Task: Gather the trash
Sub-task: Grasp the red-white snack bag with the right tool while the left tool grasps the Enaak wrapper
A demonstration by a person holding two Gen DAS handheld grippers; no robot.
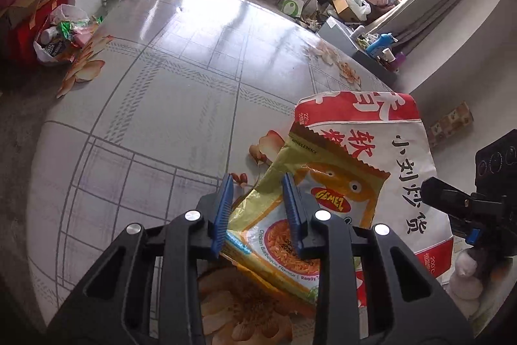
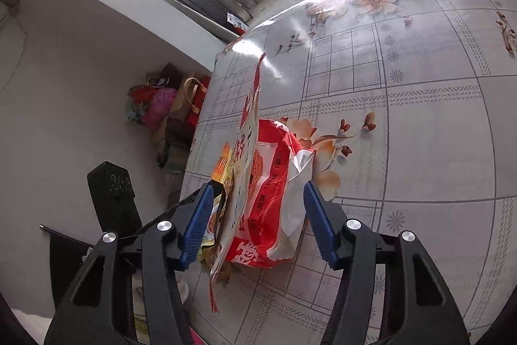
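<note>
A yellow noodle snack wrapper (image 1: pixel 290 215) lies on a floral tablecloth (image 1: pixel 145 118), leaning against a larger red and white snack bag (image 1: pixel 404 157). My left gripper (image 1: pixel 260 212) is open, its blue pads on either side of the wrapper's left part, not closed on it. In the right wrist view the red and white bag (image 2: pixel 268 183) stands crumpled between the open pads of my right gripper (image 2: pixel 258 215), with the yellow wrapper (image 2: pixel 219 177) at the left pad. The right gripper also shows in the left wrist view (image 1: pixel 458 209) at the right edge.
A white plastic bag of trash (image 1: pixel 61 34) sits at the table's far left corner. Bags are piled beyond the table's left edge (image 2: pixel 168 112). A cluttered shelf with bottles (image 1: pixel 381 47) stands far right. A barred window is behind.
</note>
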